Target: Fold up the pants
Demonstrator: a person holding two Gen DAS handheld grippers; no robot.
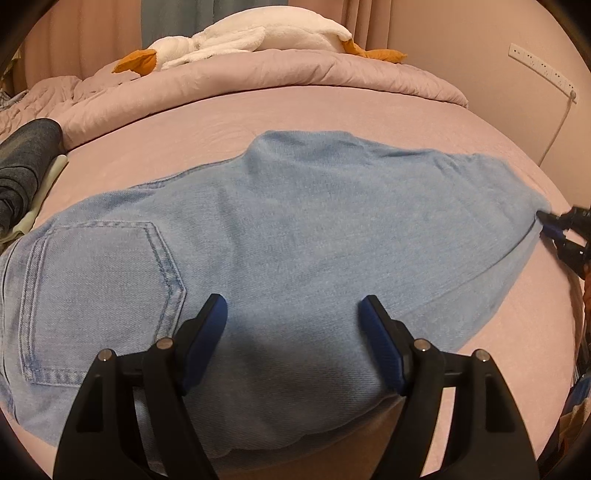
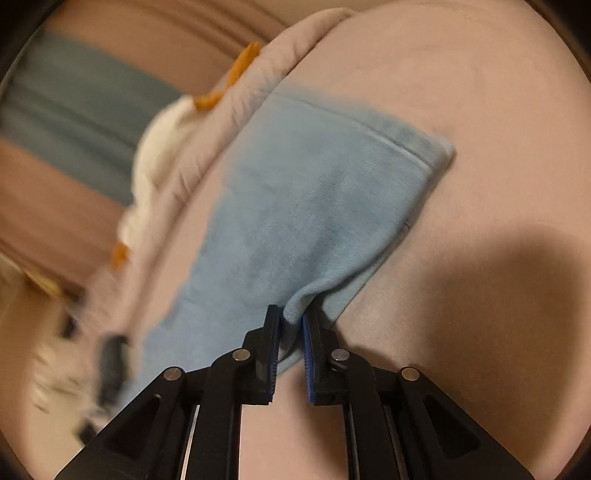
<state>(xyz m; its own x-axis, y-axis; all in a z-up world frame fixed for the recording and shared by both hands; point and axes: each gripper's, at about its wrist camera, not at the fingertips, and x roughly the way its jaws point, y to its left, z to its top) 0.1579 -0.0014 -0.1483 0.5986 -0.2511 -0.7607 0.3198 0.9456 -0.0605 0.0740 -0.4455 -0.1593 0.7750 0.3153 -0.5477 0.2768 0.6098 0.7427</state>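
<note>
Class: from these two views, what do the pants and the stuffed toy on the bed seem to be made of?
Pants: light blue denim, matte; diagonal twill weave and stitched back pocket show. Stuffed toy: apparently white plush, fluffy pile, with orange parts, probably the same.

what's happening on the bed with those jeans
A person is folding light blue jeans spread on a pink bed with two handheld grippers. The right gripper has the fabric at the leg end pinched between its fingers. The left gripper hovers open over the seat area, beside the back pocket.
</note>
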